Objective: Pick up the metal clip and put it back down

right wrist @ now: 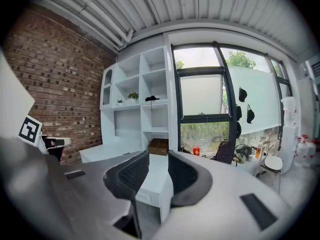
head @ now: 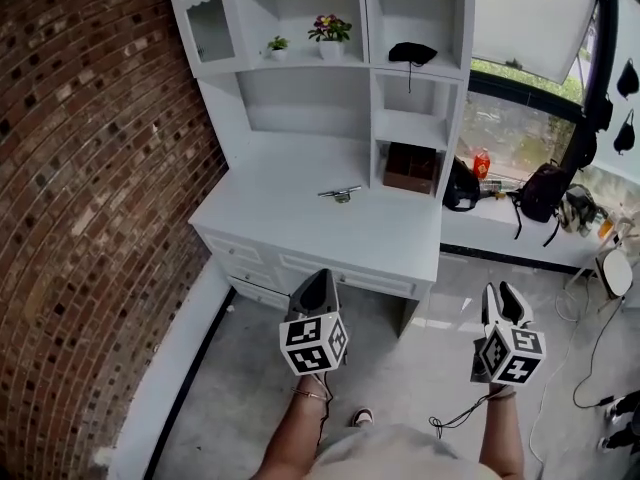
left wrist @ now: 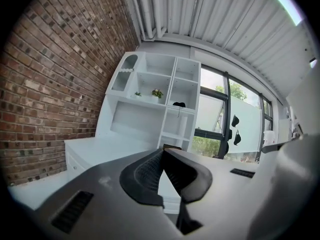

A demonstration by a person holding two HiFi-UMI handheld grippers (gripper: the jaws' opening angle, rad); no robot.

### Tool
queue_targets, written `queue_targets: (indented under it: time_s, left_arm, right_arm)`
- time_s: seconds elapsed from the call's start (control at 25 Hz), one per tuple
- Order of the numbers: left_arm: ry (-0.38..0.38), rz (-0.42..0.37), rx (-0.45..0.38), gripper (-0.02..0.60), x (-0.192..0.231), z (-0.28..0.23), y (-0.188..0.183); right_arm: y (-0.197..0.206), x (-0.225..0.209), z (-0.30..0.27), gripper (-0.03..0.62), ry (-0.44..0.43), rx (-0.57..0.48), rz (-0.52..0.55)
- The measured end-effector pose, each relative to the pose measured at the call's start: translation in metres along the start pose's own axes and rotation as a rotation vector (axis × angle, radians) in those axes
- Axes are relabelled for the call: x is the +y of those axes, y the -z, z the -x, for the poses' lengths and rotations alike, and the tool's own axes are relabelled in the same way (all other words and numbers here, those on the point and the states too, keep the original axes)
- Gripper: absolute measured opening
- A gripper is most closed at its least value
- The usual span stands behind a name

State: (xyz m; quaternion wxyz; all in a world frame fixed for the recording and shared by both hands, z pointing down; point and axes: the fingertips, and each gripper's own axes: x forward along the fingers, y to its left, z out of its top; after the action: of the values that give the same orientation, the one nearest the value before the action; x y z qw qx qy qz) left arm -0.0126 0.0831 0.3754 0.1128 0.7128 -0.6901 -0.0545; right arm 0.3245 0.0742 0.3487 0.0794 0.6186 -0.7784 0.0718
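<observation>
metal clip tiny, details indistinct

The metal clip lies flat on the white desk; apparently silvery, handles leftward.

Home study; white shelved desk

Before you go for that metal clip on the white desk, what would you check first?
1. Silver metal clip in plain sight on the white desk: ok.
2. Right tool open and empty: ok.
3. Left tool open: not ok, its jaws meet at the tips, nothing held.
4. Tools near the clip: not ok, both hang over the grey floor, short of the desk.
</observation>
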Motion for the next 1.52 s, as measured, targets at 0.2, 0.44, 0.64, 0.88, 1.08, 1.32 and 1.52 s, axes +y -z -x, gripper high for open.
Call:
queue_targets:
  time_s: [0.2, 0.44, 0.64, 0.88, 1.08, 1.32, 1.52]
  left_arm:
    - [0.007, 0.035, 0.018, 0.011, 0.012, -0.028, 0.003]
    - [0.013, 0.013, 0.035, 0.011, 0.017, -0.058, 0.005]
    - [-0.003, -0.004, 0.079, 0.011, 0.023, -0.087, 0.016]
    - [-0.035, -0.031, 0.092, 0.011, 0.026, -0.134, 0.018]
    - [-0.072, -0.026, 0.093, 0.011, 0.022, -0.184, 0.014]
    - [-0.117, -0.019, 0.076, 0.011, 0.011, -0.243, 0.002]
    - [-0.173, -0.01, 0.079, 0.011, 0.014, -0.278, 0.001]
  right_arm:
    - [-0.005, -0.003, -0.028, 0.118, 0.028, 0.016, 0.003]
    - [0.006, -0.01, -0.061, 0.118, 0.039, 0.049, -0.02]
    - [0.015, -0.019, -0.094, 0.118, 0.041, 0.073, -0.03]
    - [0.013, -0.033, -0.153, 0.118, 0.011, 0.078, -0.04]
    - [-0.005, -0.038, -0.217, 0.118, -0.058, 0.073, -0.025]
    - [-0.03, -0.048, -0.289, 0.118, -0.137, 0.077, -0.003]
    - [-0.04, -0.05, -0.341, 0.12, -0.208, 0.084, 0.01]
